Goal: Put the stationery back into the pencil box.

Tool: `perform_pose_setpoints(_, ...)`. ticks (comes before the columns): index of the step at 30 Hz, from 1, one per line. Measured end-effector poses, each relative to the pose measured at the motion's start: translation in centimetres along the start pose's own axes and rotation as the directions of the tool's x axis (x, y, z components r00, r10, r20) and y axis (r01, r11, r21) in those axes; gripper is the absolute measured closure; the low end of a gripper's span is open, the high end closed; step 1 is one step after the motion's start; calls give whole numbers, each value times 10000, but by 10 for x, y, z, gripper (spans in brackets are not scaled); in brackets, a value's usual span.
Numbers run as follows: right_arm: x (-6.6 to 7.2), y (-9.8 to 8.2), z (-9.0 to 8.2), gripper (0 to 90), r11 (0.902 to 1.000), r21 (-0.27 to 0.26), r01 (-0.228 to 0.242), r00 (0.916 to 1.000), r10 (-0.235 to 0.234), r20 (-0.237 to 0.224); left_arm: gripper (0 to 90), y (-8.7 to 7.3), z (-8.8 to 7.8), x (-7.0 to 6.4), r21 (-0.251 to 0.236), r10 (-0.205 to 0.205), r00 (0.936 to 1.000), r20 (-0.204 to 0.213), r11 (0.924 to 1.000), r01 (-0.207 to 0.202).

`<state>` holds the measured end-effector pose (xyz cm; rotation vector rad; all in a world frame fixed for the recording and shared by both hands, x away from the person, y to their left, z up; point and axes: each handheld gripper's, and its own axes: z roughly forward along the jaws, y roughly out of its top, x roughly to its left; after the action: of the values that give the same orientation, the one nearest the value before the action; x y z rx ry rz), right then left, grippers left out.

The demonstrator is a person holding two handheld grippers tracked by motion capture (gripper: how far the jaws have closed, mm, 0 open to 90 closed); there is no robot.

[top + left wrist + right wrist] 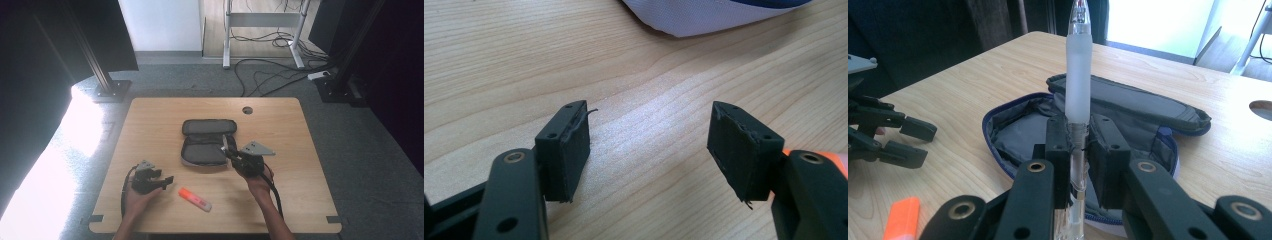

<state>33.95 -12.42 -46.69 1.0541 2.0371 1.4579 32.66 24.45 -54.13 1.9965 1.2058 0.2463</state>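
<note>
Pinching the clear frosted-grip pen [1078,90] upright, the right claw [1080,150] should tip it flat into the open grey fabric pencil case [1023,135] just beyond, left claw [649,145] spread idle.

I count one open grey fabric pencil case [207,141], one clear plastic pen [1078,85] in my claw, one orange highlighter marker [194,199], and one wooden table [290,130].

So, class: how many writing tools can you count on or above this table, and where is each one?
2. A clear pen is clamped in the right gripper over the open pencil case; an orange highlighter lies near the table's front edge. The case may hide more.
</note>
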Motion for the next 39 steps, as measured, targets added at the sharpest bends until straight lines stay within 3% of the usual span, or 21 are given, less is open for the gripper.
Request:
perform_pose_setpoints(13,-1,11,5,790,9997,-14,243,9997,-243,96,339,0,1,0,30,7,10000,32,10000,-7)
perform_pose_setpoints(22,-5,15,15,790,9999,104,131,9997,-133,212,336,-1,1,-2,89,54,9999,131,9999,-56)
perform_pose_setpoints(39,-3,25,39,789,9988,356,333,9991,-342,246,336,-1,1,-1,60,21,9999,108,10000,-22)
